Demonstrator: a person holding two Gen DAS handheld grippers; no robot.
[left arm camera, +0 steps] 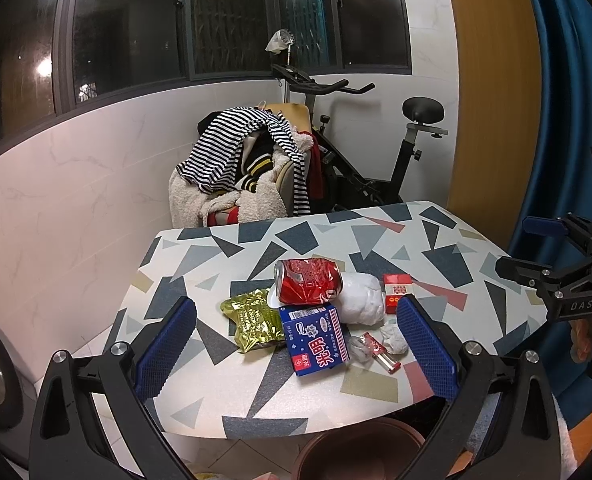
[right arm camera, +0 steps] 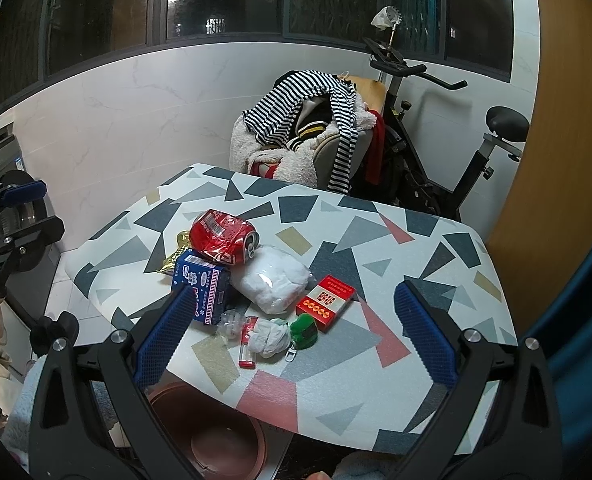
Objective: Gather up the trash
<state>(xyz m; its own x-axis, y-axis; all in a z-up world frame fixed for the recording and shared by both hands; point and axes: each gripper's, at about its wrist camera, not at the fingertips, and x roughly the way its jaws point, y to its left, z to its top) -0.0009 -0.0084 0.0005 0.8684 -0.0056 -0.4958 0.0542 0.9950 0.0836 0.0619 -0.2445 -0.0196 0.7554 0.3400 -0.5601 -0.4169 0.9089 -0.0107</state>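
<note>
Blue-padded jaws of the left hand-held gripper (left arm camera: 296,344) stand wide apart and empty above the near edge of the counter (left arm camera: 231,248); the right hand-held gripper (right arm camera: 296,332) is equally wide and empty; trash sits heaped mid-counter: a dented red can (left arm camera: 308,282) leaning on a blue carton (left arm camera: 316,338), a gold foil packet (left arm camera: 251,322), a white plastic bag (right arm camera: 271,280), a red box (right arm camera: 328,300); a brown bin (right arm camera: 215,436) waits below the edge; pulling the carton could probably roll the can off the counter.

A dented glossy metal can (left arm camera: 308,282), crinkly shiny gold foil pouch (left arm camera: 251,319) and printed cardboard box (left arm camera: 316,336) are seen mid-frame on matt tablecloth (left arm camera: 255,248).
</note>
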